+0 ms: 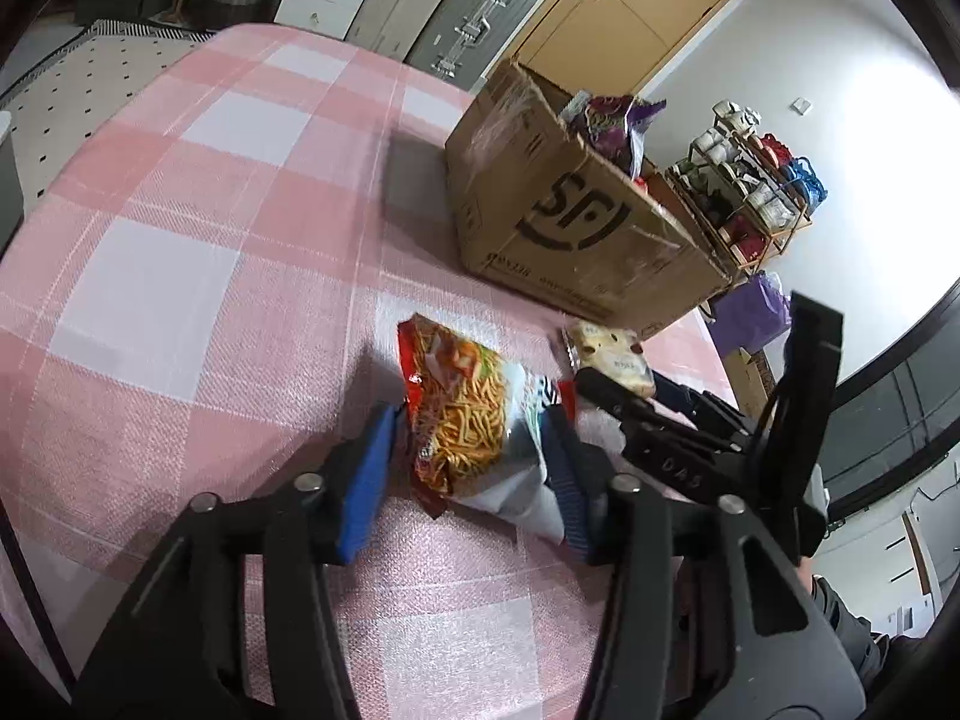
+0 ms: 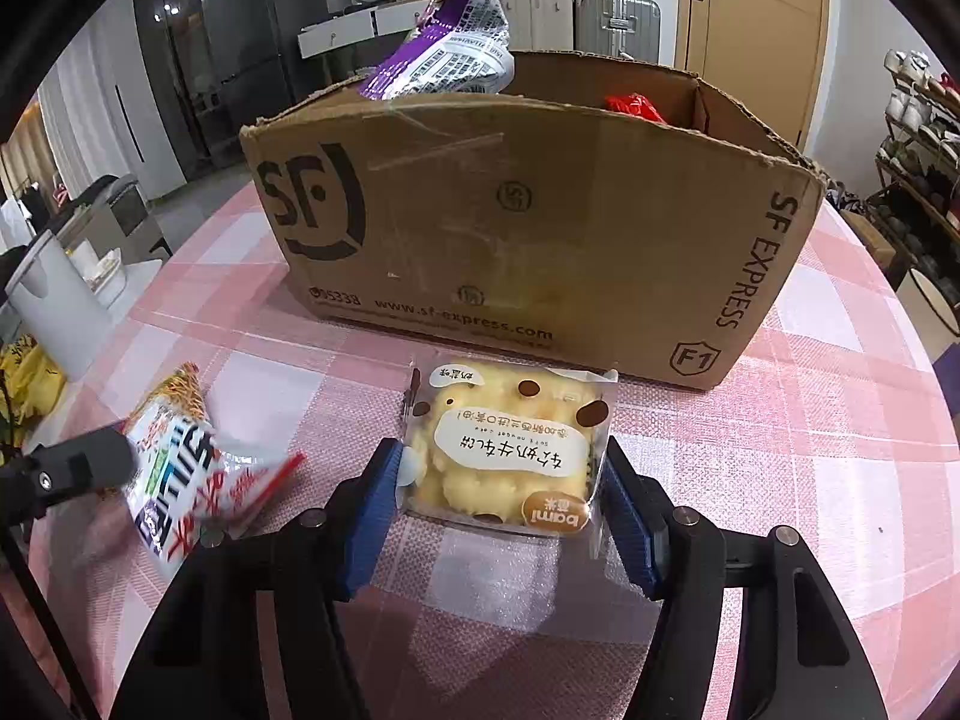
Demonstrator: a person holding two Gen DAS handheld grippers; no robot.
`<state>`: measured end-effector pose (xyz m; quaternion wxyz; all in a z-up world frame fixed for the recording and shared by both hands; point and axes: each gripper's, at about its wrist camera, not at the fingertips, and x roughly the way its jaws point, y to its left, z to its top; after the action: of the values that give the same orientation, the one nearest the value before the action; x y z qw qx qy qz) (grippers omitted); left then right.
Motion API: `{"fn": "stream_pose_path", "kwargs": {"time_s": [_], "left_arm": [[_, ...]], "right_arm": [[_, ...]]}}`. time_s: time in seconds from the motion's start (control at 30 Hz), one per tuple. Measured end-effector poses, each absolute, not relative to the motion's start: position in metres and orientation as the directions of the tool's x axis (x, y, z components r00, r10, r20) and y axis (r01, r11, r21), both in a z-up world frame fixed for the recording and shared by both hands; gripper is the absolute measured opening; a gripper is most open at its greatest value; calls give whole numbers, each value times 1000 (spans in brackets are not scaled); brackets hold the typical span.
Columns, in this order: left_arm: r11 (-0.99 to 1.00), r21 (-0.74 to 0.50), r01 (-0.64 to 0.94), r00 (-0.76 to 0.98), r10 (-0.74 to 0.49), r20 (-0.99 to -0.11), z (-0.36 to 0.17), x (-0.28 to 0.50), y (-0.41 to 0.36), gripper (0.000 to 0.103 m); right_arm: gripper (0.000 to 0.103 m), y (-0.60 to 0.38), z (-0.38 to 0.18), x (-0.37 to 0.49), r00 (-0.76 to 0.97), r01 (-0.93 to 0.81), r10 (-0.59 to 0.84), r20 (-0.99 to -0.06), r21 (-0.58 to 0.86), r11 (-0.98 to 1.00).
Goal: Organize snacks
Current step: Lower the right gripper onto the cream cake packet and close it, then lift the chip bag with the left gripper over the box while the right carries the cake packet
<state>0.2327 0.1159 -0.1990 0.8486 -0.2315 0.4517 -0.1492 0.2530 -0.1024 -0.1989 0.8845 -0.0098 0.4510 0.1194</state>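
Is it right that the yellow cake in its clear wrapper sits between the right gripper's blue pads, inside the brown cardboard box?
Not quite. The yellow cake in its clear wrapper lies on the pink checked tablecloth before the brown cardboard box, between the right gripper's pads, per the right wrist view.

Pink-white checked tablecloth (image 2: 810,420), brown cardboard box (image 2: 540,228), yellow cake pack (image 2: 510,456)

A crinkled noodle-snack bag (image 1: 474,426) lies at nine o'clock of the square yellow cake packet (image 2: 510,450); the open cardboard box (image 2: 540,228) stands at twelve.
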Motion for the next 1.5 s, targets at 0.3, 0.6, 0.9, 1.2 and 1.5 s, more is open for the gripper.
{"fn": "stream_pose_path", "kwargs": {"time_s": [0.3,0.6,0.9,1.2,1.5], "left_arm": [[849,-527,30,500,-469,-728,-212,234,104,64],[823,-568,15,493,-501,-712,-218,241,104,44],[834,-551,10,501,-482,-719,-210,247,97,39],[831,-555,12,519,-480,-707,-199,243,99,38],[828,-559,48,577,-480,-661,-162,230,108,38]], "right_arm": [[62,-126,-197,251,558,-234,263,-787,155,960],[62,-153,-190,244,545,-237,355,-760,266,934],[62,-179,-174,228,554,-240,410,-725,333,912],[62,-190,-166,217,565,-240,440,-698,371,897],[62,-201,-138,196,599,-270,467,-651,385,883]]}}
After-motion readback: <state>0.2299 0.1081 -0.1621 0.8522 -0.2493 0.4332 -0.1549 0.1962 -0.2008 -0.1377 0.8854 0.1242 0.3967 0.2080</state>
